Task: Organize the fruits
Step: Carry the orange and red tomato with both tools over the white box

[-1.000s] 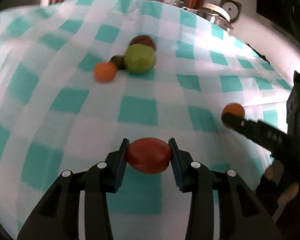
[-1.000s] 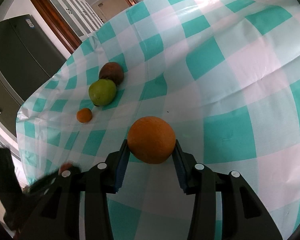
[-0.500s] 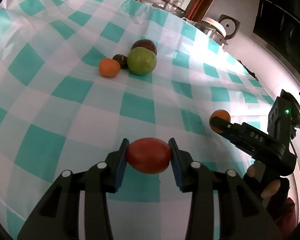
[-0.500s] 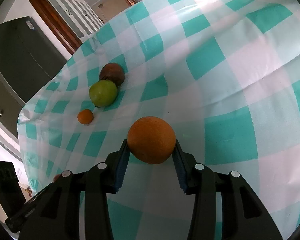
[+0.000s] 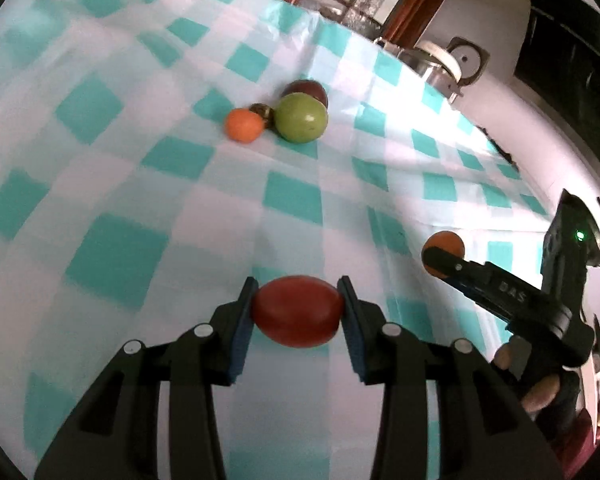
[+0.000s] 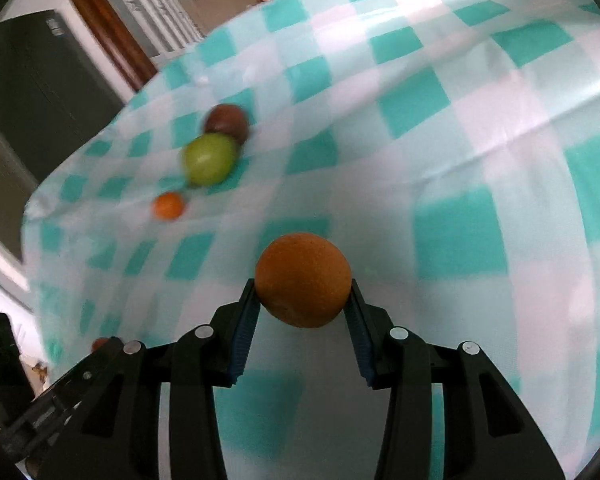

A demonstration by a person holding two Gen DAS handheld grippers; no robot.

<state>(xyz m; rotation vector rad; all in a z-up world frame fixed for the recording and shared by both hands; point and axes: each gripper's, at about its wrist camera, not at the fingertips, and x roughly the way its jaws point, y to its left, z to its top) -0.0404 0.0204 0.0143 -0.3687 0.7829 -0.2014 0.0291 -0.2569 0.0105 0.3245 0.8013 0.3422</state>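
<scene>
My left gripper (image 5: 298,304) is shut on a red tomato (image 5: 298,311) and holds it above the checked tablecloth (image 5: 148,200). My right gripper (image 6: 303,304) is shut on an orange (image 6: 303,278); it also shows at the right of the left wrist view (image 5: 444,258). A cluster of fruit lies further back: a green apple (image 5: 301,118), a dark red fruit (image 5: 306,89) behind it, a small tangerine (image 5: 244,125) and a small dark fruit (image 5: 263,111). The right wrist view shows the apple (image 6: 210,159), the dark red fruit (image 6: 227,121) and the tangerine (image 6: 168,206).
A metal pot with a lid (image 5: 440,60) stands past the table's far edge. A dark fridge (image 6: 32,92) and a wooden door frame (image 6: 100,24) lie beyond the table. The cloth's edge drops off at the left in the right wrist view (image 6: 32,216).
Both grippers keep their fruit. The left gripper has shifted closer to the fruit cluster. The right view has swung a little, so the cluster sits more to the right and is blurred.
</scene>
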